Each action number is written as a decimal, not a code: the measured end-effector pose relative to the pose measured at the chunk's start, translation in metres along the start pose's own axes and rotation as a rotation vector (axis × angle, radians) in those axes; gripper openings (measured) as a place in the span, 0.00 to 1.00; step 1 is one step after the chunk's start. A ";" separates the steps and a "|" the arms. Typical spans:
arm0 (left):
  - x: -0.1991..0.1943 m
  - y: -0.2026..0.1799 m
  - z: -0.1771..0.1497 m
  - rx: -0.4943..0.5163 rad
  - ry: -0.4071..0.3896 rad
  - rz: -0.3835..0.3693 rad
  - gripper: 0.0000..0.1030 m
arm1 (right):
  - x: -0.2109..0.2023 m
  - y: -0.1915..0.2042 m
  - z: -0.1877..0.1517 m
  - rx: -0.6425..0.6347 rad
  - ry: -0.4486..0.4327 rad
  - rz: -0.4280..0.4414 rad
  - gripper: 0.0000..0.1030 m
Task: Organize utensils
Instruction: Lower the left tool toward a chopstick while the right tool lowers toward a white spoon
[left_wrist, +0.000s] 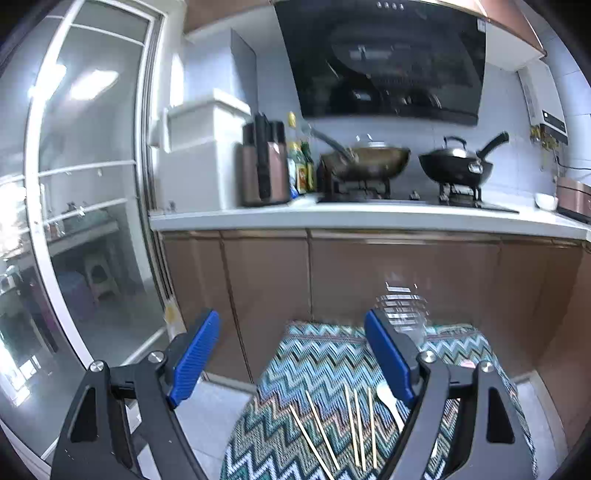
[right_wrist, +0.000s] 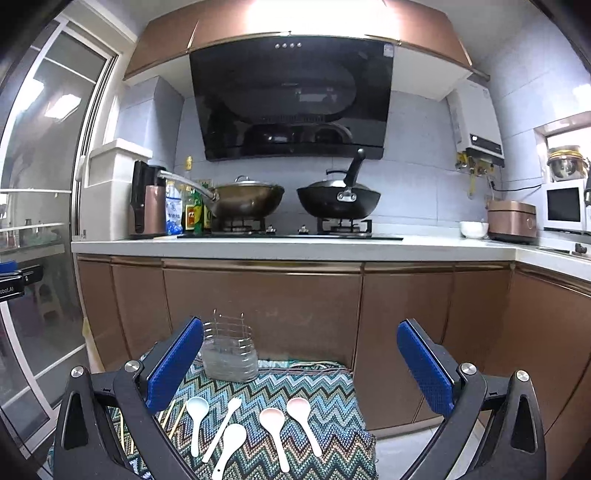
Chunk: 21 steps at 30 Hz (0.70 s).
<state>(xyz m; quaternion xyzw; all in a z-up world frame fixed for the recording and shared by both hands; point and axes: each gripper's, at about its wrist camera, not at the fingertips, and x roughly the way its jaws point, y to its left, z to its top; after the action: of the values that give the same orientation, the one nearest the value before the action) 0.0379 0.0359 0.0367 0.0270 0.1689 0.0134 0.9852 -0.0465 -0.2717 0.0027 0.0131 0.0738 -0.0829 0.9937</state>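
Zigzag mat (right_wrist: 317, 391), chopsticks (left_wrist: 354, 424) partly hidden, holder (left_wrist: 402, 314) blurred

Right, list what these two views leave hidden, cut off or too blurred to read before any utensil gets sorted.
- Chopsticks: left wrist view, near ends run off the bottom edge; right wrist view, mostly hidden behind the right gripper's left finger.
- White fork: left wrist view, partly behind the left gripper's right finger.
- Clear holder: left wrist view, blurred and partly hidden by that finger; whether it holds anything is unclear.
- Long white spoon: right wrist view, handle tip cut by the bottom edge.
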 end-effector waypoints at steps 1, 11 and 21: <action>0.006 -0.001 -0.001 0.004 0.031 -0.022 0.78 | 0.002 0.000 0.000 0.000 0.007 0.008 1.00; 0.094 -0.023 -0.036 -0.046 0.401 -0.304 0.77 | 0.069 -0.015 -0.018 -0.022 0.222 0.113 1.00; 0.180 -0.058 -0.079 -0.056 0.663 -0.394 0.73 | 0.161 -0.019 -0.074 0.010 0.507 0.267 0.80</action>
<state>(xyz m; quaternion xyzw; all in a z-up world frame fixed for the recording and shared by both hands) 0.1823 -0.0115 -0.1007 -0.0385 0.4800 -0.1634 0.8610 0.0962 -0.3141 -0.0946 0.0479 0.3170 0.0544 0.9456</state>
